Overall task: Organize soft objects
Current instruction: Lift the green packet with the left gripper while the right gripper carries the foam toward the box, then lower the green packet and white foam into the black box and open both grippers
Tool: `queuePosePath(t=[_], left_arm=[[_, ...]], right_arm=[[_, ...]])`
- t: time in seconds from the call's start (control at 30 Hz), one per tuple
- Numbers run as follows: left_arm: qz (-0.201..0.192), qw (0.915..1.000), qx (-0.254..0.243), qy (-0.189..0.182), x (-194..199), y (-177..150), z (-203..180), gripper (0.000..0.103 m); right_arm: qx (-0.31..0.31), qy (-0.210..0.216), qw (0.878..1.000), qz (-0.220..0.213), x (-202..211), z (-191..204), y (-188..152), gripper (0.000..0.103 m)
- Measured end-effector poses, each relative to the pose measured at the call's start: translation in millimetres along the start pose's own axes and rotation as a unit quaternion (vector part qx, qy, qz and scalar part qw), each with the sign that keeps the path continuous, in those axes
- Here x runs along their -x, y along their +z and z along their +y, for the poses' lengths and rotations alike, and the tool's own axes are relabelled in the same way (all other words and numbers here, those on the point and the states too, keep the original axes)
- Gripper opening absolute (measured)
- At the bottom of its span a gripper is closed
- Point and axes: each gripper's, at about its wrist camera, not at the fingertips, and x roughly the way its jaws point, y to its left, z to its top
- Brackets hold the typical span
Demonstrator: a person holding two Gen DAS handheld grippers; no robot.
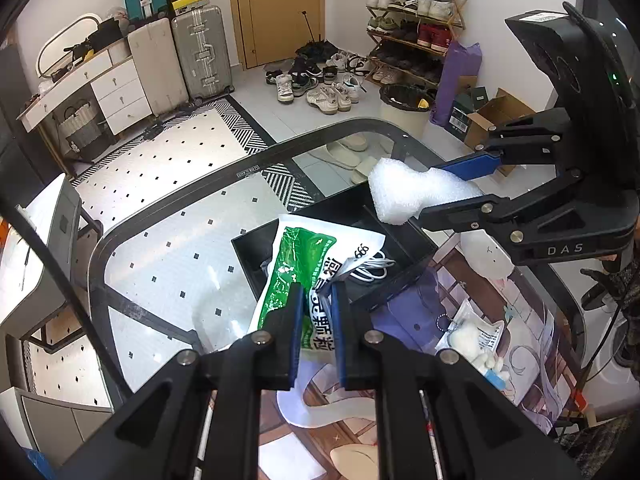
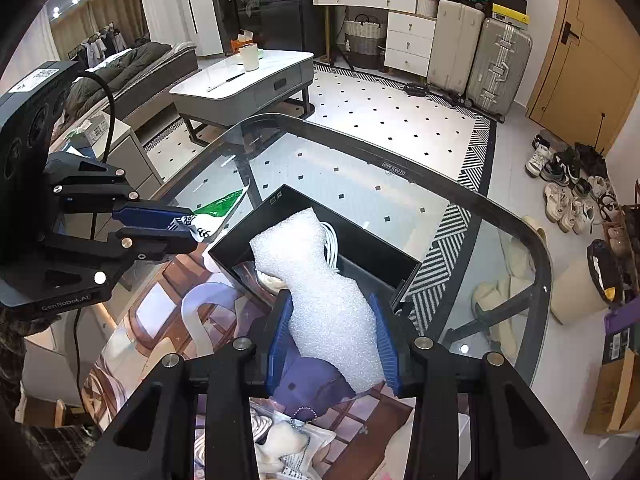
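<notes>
Pinching crinkly green/wht bag [image 1: 298,276]: left claw [image 1: 316,300]; bumpy foam [image 2: 320,296]: right claw [image 2: 332,308].

Left gripper [image 1: 316,300]: black angular linkage arms, blue ribbed pads on fingers [image 1: 297,320], round silver screws at joints; in right wrist view, housing with white sticker, "GenRobot.AI" lettering, black cable.
Right gripper [image 2: 334,320]: same black frame, blue ribbed pads, silver screws; in left wrist view, "DAS" lettering, small green light.
Sleeve [image 1: 624,280]: dark patterned fabric.
</notes>
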Motion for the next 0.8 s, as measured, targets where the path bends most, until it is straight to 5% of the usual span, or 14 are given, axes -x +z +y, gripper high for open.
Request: queuePosePath(t=[0.8], left_arm=[[0.028, 0.9988, 0.032, -0.023, -76, 15, 25, 0.011]], right_arm=[[-0.039, 0.026, 0.998, 0.032, -73, -30, 24, 0.039]])
